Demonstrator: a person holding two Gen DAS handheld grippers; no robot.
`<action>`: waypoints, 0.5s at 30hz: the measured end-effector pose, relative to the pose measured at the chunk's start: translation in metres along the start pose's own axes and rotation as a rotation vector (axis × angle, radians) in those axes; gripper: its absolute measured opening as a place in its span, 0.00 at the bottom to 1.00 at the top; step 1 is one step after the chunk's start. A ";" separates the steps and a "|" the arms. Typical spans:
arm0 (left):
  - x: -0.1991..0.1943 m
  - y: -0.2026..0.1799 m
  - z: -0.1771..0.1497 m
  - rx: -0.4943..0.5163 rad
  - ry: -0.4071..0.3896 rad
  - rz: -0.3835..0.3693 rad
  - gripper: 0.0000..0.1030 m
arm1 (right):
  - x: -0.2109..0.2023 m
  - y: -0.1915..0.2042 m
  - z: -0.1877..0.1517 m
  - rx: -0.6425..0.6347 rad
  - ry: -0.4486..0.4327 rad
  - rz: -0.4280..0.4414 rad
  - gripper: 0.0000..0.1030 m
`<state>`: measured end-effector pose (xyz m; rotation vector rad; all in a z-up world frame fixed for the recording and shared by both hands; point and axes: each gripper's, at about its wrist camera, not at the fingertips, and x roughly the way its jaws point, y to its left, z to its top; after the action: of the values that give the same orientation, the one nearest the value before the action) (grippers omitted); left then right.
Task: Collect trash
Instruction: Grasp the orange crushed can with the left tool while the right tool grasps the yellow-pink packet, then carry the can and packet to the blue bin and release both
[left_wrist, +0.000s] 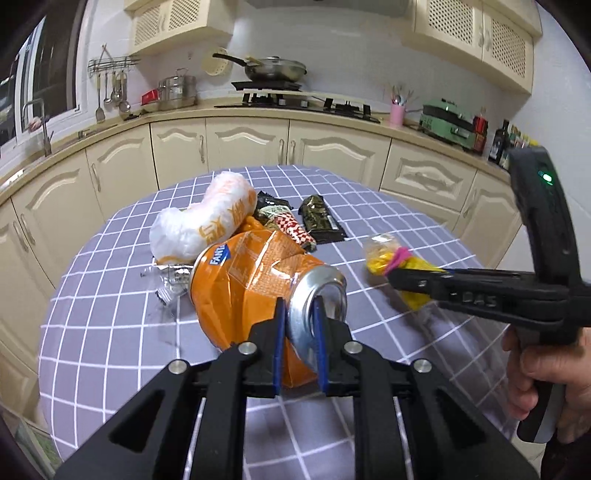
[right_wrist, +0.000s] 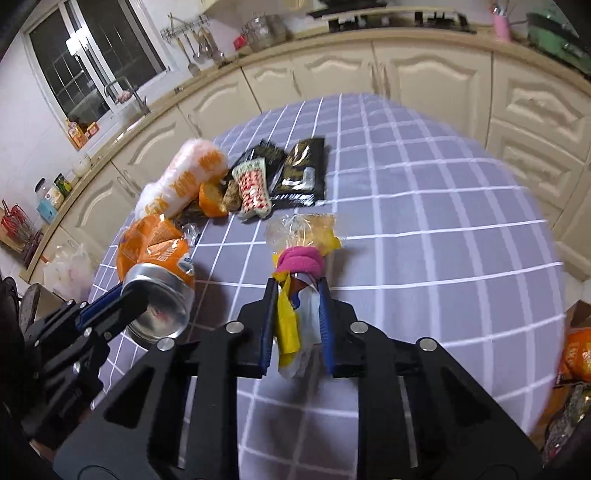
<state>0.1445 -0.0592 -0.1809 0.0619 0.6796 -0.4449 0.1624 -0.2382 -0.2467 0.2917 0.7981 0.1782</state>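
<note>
A crushed orange soda can (left_wrist: 251, 280) lies on the grey checked tablecloth (left_wrist: 110, 332). My left gripper (left_wrist: 299, 306) is shut on its silver top rim, one blue pad inside the mouth and one outside. In the right wrist view the can (right_wrist: 155, 251) and the left gripper (right_wrist: 122, 295) sit at the lower left. A crumpled clear and yellow plastic bag (right_wrist: 306, 232) bound with a pink band rests mid-table. My right gripper (right_wrist: 297, 284) is shut on its near end. From the left wrist view, the right gripper (left_wrist: 395, 277) reaches in from the right onto that bag (left_wrist: 380, 254).
Behind the can lie a white bag with orange print (left_wrist: 207, 218), a red-checked wrapper (left_wrist: 295, 229), black wrappers (left_wrist: 321, 218) and an orange peel (right_wrist: 212, 199). Cream cabinets (left_wrist: 332, 147) ring the table. An orange packet (right_wrist: 576, 354) sits below the table's right edge.
</note>
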 end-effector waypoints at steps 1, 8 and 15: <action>-0.002 -0.001 0.000 -0.005 -0.005 -0.002 0.13 | -0.008 -0.004 -0.001 0.005 -0.013 -0.001 0.21; -0.022 -0.023 0.011 -0.022 -0.068 -0.036 0.13 | -0.069 -0.040 0.000 0.058 -0.118 0.016 0.21; -0.043 -0.079 0.032 0.042 -0.137 -0.106 0.13 | -0.131 -0.090 -0.008 0.124 -0.221 -0.038 0.21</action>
<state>0.1005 -0.1206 -0.1223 0.0345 0.5405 -0.5600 0.0713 -0.3565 -0.1922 0.4061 0.5956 0.0594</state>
